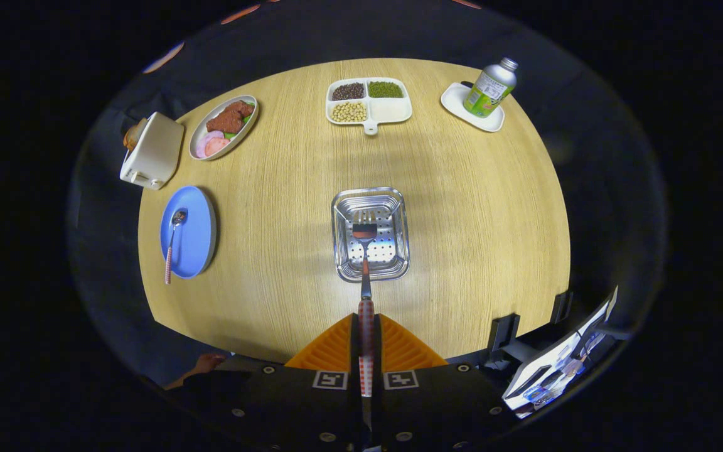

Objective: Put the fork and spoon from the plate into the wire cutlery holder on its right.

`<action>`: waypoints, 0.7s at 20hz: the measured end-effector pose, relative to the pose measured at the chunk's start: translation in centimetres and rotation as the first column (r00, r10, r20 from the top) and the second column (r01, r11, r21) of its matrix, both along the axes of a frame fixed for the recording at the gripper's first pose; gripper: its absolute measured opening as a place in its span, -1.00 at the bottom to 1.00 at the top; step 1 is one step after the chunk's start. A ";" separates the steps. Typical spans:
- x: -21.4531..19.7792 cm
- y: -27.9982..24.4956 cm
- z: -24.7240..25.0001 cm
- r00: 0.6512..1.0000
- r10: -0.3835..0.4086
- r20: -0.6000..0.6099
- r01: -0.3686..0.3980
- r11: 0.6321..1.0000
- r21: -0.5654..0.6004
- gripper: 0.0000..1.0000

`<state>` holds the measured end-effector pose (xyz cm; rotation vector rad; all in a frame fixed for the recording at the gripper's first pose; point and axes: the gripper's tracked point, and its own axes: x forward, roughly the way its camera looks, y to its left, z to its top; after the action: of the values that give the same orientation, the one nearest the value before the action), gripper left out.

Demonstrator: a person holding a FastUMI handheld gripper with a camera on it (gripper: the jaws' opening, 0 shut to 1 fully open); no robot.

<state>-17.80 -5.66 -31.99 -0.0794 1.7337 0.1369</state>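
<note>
My gripper (366,342) is shut on the fork (364,263), gripping its red-checked handle between both fingers. The fork's tines point forward and hang over the metal perforated cutlery holder (399,207), which stands in the middle of the round wooden table (474,207). The gripper is high above the table. To the left of the holder lies the blue plate (198,235) with the spoon (172,242) on it; the spoon's red-checked handle sticks out over the plate's near rim.
At the far side stand a white toaster (151,150), an oval dish of food (223,125), a divided white tray of beans (368,100) and a can (490,88) on a white coaster. A device with a screen (556,364) sits off the table's near right edge.
</note>
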 end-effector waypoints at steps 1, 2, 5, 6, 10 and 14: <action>0.0 -0.1 -0.3 1.000 0.013 -0.014 -0.013 1.000 -0.003 -0.87; 0.1 -0.2 -0.5 1.000 0.015 -0.026 -0.016 1.000 -0.005 -0.87; 0.2 -0.3 -1.3 0.996 0.017 -0.087 -0.018 1.000 -0.008 -0.86; 0.5 -0.4 -1.7 0.995 0.017 -0.099 -0.018 1.000 -0.010 -0.86; 1.4 -0.3 -3.0 0.991 0.028 -0.132 -0.030 0.999 -0.012 -0.86; 1.5 -0.4 -3.7 0.985 0.039 -0.171 -0.043 0.999 -0.021 -0.84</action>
<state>-16.29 -6.06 -35.69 -0.1249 1.9056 0.1566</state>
